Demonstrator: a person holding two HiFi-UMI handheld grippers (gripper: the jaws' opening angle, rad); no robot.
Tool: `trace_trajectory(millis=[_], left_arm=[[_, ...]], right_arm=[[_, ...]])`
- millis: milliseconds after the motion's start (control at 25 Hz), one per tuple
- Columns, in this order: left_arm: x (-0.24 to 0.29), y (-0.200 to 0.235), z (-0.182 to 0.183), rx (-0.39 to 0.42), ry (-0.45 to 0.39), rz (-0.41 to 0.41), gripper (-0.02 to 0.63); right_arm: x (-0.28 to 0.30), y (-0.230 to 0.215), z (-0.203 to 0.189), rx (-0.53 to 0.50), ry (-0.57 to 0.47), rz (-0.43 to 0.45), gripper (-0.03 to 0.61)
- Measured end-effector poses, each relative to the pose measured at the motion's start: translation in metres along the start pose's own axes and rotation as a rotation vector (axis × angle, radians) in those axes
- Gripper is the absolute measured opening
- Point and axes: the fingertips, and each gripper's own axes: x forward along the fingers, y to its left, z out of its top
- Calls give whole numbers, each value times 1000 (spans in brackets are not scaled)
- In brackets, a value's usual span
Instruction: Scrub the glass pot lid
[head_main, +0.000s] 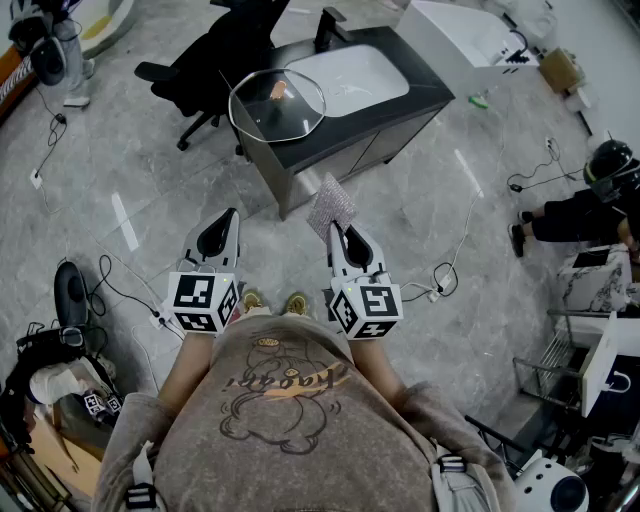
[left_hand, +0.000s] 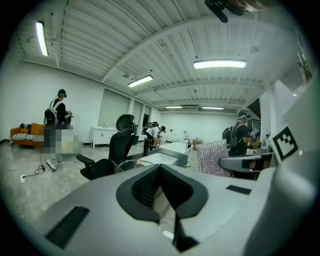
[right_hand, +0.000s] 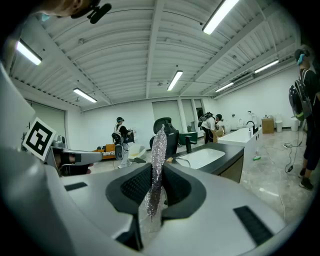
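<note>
Your right gripper (right_hand: 156, 175) is pinching a silvery scrubbing cloth (right_hand: 158, 145), which stands upright between its jaws. Your left gripper (left_hand: 161, 172) is pressed together on nothing. Ahead, the glass pot lid (head_main: 277, 103) lies at the left corner of the dark counter (head_main: 335, 135), beside the white sink (head_main: 350, 80) (the script print on your shirt (head_main: 285, 400) is unreadable).

open lab hall: sink counter (head_main: 330, 120), office chair (head_main: 205, 70), floor cables (head_main: 455, 255)
</note>
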Motion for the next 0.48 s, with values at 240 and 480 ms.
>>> trace_trajectory(millis=[240, 480], left_arm=[[5, -6, -3, -6, 14, 13, 17], [13, -15, -11, -10, 27, 43, 17]], right_arm=[[2, -7, 0, 42, -6, 39, 77], [-2, -25, -2, 33, 1, 70, 77]])
